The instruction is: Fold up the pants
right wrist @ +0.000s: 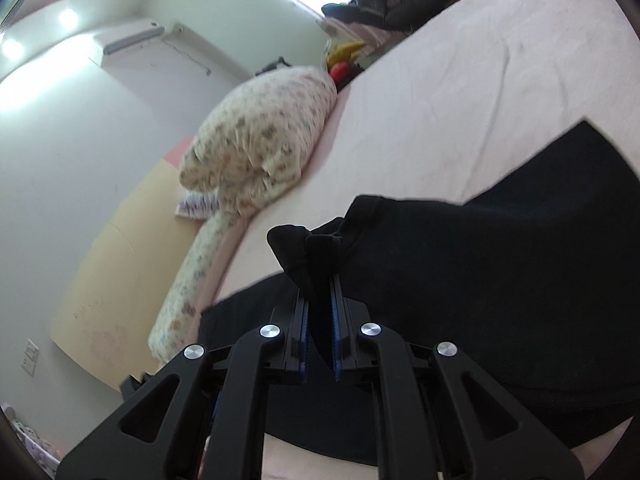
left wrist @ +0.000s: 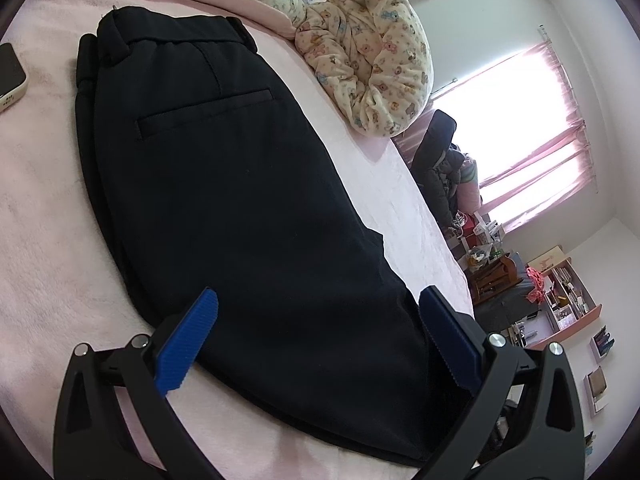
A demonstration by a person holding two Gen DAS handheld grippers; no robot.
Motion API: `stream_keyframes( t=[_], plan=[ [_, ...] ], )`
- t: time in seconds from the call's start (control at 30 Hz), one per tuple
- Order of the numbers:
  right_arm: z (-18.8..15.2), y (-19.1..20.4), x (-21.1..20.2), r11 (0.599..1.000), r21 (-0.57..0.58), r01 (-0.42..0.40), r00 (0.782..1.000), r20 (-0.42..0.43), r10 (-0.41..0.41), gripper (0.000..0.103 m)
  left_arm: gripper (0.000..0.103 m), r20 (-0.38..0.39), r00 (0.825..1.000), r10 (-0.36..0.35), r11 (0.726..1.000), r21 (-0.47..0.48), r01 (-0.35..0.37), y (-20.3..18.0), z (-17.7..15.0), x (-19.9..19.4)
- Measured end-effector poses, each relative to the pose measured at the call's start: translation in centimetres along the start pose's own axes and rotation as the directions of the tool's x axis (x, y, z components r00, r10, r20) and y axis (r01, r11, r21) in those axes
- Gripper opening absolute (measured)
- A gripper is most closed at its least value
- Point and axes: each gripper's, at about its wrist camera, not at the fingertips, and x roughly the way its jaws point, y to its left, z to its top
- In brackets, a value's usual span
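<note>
Our right gripper [right wrist: 318, 320] clamps black pants [right wrist: 480, 280] at lower centre; our left gripper [left wrist: 316, 312] spreads wide, straddling them on the bed [left wrist: 40, 220].

Black hand-held gripper [left wrist: 318, 314], blue ribbed pads [left wrist: 188, 340]

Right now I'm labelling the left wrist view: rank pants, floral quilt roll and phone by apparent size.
1. pants
2. floral quilt roll
3. phone, cut off by the frame edge, so unsure.

Count on the bed [left wrist: 48, 208]: 1 black pants [left wrist: 224, 200], 1 phone [left wrist: 10, 76] at bed edge, 1 rolled floral blanket [left wrist: 372, 52], 2 claws.
</note>
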Motion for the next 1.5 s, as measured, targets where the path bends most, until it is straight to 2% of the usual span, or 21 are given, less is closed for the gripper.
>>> stream_keyframes(
  t=[0.13,0.3,0.37,0.43,0.53,0.6,0.63,0.67,0.73,0.8,0.83,0.9,0.97,1.03,1.23,1.3,1.33,1.4,1.5],
  plan=[
    [-0.8,0.4,0.7,1.0,-0.006,-0.017,1.0,-0.01,0.017,0.01,0.101,-0.004,1.0,-0.002,1.0,-0.009,0.002,0.0,0.2,0.1],
    [-1.9,3.2,2.3,0.995,-0.099,-0.024,0.999,-0.048,0.02,0.01,0.101,-0.006,1.0,-0.004,1.0,-0.014,0.004,0.0,0.3,0.1],
    [-2.6,4.0,3.3,0.99,-0.139,0.004,0.997,-0.076,-0.015,0.01,0.101,-0.005,1.0,-0.004,1.0,-0.015,0.004,0.0,0.3,0.1],
    [-3.5,4.5,4.2,0.979,-0.197,0.061,0.991,-0.108,-0.083,0.01,0.101,-0.005,1.0,-0.006,1.0,-0.016,0.006,0.1,0.3,0.1],
    [-5.6,5.3,6.5,0.917,-0.351,0.19,0.946,-0.183,-0.266,0.01,0.101,-0.006,1.0,-0.006,1.0,-0.015,0.006,0.0,0.2,0.1],
    [-7.1,6.0,7.2,0.851,-0.467,0.239,0.914,-0.188,-0.36,0.011,0.101,-0.007,1.0,-0.006,1.0,-0.015,0.006,0.1,0.2,0.1],
    [-7.5,6.3,7.2,0.832,-0.497,0.247,0.908,-0.18,-0.377,0.016,0.101,-0.008,1.0,-0.007,1.0,-0.015,0.007,0.1,0.2,0.1],
    [-7.9,6.9,7.0,0.809,-0.534,0.245,0.904,-0.176,-0.389,0.026,0.101,-0.009,1.0,-0.008,1.0,-0.016,0.008,0.1,0.2,0.1],
    [-8.5,7.5,6.6,0.797,-0.565,0.216,0.902,-0.197,-0.384,0.039,0.101,-0.011,1.0,-0.011,1.0,-0.019,0.011,0.2,0.2,0.1],
    [-9.1,8.1,5.9,0.788,-0.592,0.171,0.904,-0.224,-0.365,0.039,0.101,-0.013,1.0,-0.012,1.0,-0.021,0.012,0.2,0.2,0.1],
    [-9.4,8.3,5.2,0.788,-0.598,0.146,0.911,-0.23,-0.343,0.039,0.101,-0.013,1.0,-0.013,1.0,-0.022,0.012,0.2,0.2,0.1],
    [-9.2,9.2,4.2,0.803,-0.589,0.095,0.942,-0.209,-0.264,0.038,0.101,-0.014,1.0,-0.016,1.0,-0.027,0.016,0.2,0.2,0.1],
    [-8.5,9.5,3.1,0.798,-0.586,0.145,0.959,-0.116,-0.259,0.038,0.101,-0.014,1.0,-0.018,0.999,-0.031,0.018,0.3,0.2,0.0],
    [-8.2,9.4,3.3,0.777,-0.598,0.196,0.951,-0.076,-0.299,0.037,0.101,-0.015,1.0,-0.018,0.999,-0.029,0.017,0.3,0.2,0.0],
    [-9.0,10.1,7.1,0.717,-0.663,0.216,0.924,-0.098,-0.369,0.037,0.101,-0.017,1.0,-0.022,0.999,-0.033,0.021,0.4,0.2,0.0],
    [-9.1,9.5,8.8,0.694,-0.668,0.269,0.9,-0.082,-0.428,0.034,0.101,-0.019,1.0,-0.024,0.999,-0.034,0.023,0.4,0.2,0.0],
    [-9.1,8.9,8.8,0.695,-0.662,0.282,0.893,-0.083,-0.442,0.027,0.101,-0.02,0.999,-0.025,0.999,-0.035,0.024,0.5,0.3,0.0],
    [-8.6,8.1,8.9,0.733,-0.618,0.282,0.899,-0.095,-0.427,0.015,0.101,-0.022,0.999,-0.027,0.999,-0.04,0.027,0.5,0.3,0.0],
    [-7.7,8.1,7.4,0.786,-0.567,0.246,0.929,-0.092,-0.357,0.012,0.101,-0.024,0.999,-0.027,0.999,-0.046,0.025,0.6,0.4,0.1]
  ],
)
